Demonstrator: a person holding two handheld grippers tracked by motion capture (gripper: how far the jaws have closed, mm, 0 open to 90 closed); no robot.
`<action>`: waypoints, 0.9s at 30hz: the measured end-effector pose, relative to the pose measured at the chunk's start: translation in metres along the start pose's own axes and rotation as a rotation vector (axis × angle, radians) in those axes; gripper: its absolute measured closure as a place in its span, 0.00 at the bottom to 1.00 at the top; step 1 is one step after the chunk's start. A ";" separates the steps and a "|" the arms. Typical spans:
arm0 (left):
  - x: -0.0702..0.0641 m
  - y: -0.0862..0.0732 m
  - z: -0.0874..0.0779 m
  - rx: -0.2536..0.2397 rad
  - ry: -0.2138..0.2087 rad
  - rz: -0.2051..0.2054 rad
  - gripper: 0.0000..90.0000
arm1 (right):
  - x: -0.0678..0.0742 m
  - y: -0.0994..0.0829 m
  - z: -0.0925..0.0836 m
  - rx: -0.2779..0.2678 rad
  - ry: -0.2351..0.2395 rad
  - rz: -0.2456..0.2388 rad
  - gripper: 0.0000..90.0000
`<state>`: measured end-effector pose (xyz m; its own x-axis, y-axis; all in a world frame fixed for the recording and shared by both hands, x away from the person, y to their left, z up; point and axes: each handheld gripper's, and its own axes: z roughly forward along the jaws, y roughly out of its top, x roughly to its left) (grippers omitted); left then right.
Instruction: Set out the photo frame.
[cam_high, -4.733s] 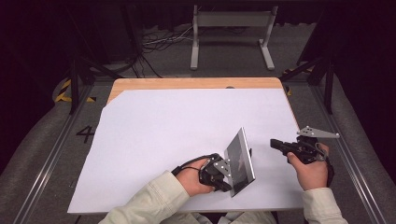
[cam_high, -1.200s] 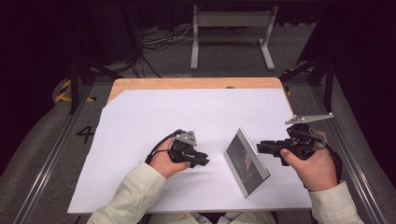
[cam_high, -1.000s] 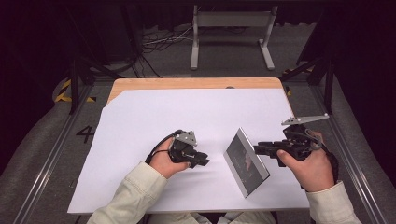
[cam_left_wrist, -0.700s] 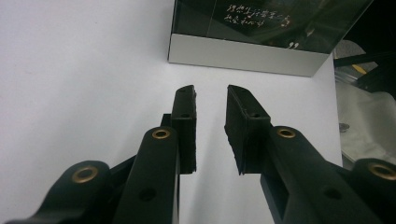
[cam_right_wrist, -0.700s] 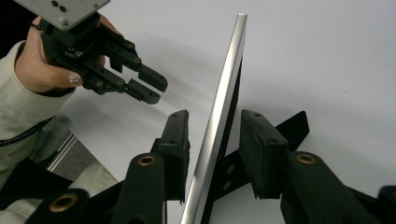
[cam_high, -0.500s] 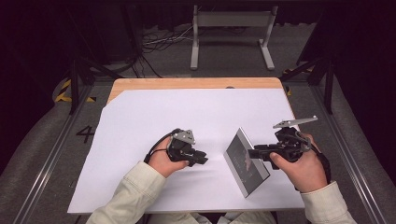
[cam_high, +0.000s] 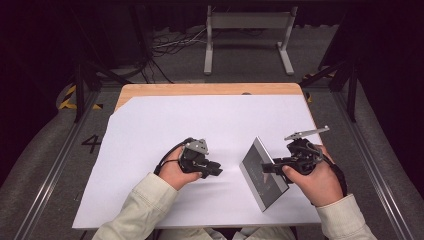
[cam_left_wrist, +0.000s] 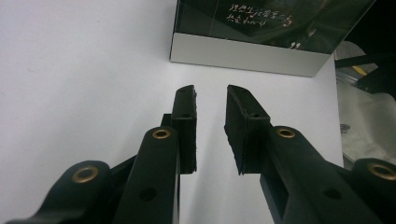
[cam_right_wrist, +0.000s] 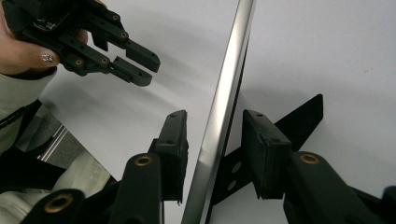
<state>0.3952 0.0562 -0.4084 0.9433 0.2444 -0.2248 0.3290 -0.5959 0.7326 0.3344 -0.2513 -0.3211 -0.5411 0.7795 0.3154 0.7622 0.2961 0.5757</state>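
A thin, silver-edged picture frame (cam_high: 262, 175) with dark glossy glass stands tilted on the white table (cam_high: 150, 130). The right gripper (cam_right_wrist: 215, 140) straddles its edge, jaws apart, just opened. Farther left, the left gripper (cam_high: 216, 171) rests narrowly open, empty.

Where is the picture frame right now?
In the high view the picture frame stands on the white sheet, right of centre, its edge between the right gripper jaws.
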 end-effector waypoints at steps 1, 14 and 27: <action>0.000 0.000 0.000 0.000 0.000 -0.001 0.83 | 0.000 0.000 0.001 0.004 -0.001 -0.001 0.69; 0.000 -0.001 0.001 0.004 0.000 -0.004 0.83 | 0.003 0.001 0.002 0.013 -0.011 -0.029 0.79; 0.001 -0.001 0.000 -0.002 0.002 -0.004 0.83 | 0.003 0.003 0.000 0.033 -0.020 -0.019 0.84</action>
<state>0.3954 0.0569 -0.4094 0.9418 0.2481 -0.2270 0.3329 -0.5934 0.7328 0.3350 -0.2484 -0.3190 -0.5485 0.7845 0.2892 0.7633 0.3287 0.5562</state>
